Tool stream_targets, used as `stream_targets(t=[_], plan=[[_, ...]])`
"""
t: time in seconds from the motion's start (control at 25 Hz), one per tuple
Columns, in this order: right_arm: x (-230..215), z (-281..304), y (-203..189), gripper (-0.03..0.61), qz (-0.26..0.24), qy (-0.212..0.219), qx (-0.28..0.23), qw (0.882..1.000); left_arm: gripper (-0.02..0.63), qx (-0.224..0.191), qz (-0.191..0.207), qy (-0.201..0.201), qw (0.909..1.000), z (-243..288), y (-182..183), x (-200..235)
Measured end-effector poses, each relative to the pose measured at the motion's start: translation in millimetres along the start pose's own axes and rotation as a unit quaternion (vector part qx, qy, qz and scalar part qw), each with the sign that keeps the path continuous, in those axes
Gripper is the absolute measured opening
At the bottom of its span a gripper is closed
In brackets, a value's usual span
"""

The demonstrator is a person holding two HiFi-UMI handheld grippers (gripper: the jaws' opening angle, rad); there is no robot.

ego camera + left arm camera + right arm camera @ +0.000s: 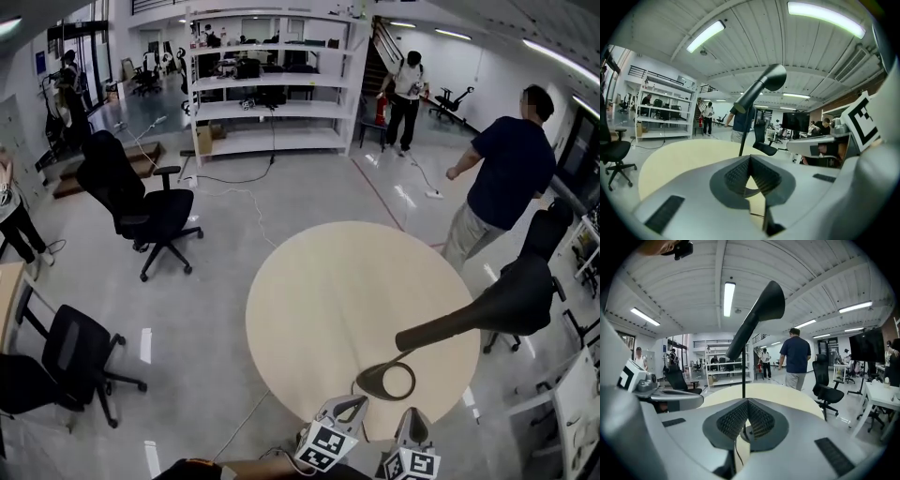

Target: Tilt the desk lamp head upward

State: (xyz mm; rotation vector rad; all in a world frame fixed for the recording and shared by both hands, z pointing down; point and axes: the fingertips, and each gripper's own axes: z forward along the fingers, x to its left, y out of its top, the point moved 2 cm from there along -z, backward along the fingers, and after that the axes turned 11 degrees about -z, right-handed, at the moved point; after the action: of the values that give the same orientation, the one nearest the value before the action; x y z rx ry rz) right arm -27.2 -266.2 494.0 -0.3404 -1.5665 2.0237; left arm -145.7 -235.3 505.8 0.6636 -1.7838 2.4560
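Lamp position: I see the desk lamp (pixel 441 337) near my edge of the round table (pixel 319 300). Its ring base (pixel 386 381) sits just in front of both grippers.
Lamp head: the long dark lamp head (pixel 487 309) reaches out to my right, past the table rim. In the right gripper view it slants up, wide end highest.
Left gripper: the left gripper (pixel 345 403) has its jaws closed together with nothing between them. It sits low, just short of the base, and the head is above and to its right.
Right gripper: the right gripper (pixel 412 417) is pinched closed too and carries nothing. The thin stem (pixel 743 380) stands dead ahead of it, with the head overhead.
Handling: I judge the lamp light and top-heavy on that slim stem, the shell smooth and the joint stiff.
Grip: I'd open the right jaws and take the narrow neck of the head. The left can press down on the base so the lamp doesn't tip or slide.
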Motion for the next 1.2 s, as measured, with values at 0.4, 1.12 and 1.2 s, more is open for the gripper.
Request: stream_targets(t=[0.4,1.12,1.2], plan=[[52,30,-15,0.015,-0.010,-0.006,0.036,0.999,0.044,0.009,-0.011,-0.001,0.9999,-14,-14,71],[-53,-138,-62,0.015,0.019,-0.044,-0.012,0.999,0.044,0.014,0.025,-0.026,0.9993,-30,-70,-129],[-74,-180,-80,0.015,0.021,-0.045,-0.017,0.999,0.044,0.018,0.026,-0.025,0.9992,-38,-94,-175]])
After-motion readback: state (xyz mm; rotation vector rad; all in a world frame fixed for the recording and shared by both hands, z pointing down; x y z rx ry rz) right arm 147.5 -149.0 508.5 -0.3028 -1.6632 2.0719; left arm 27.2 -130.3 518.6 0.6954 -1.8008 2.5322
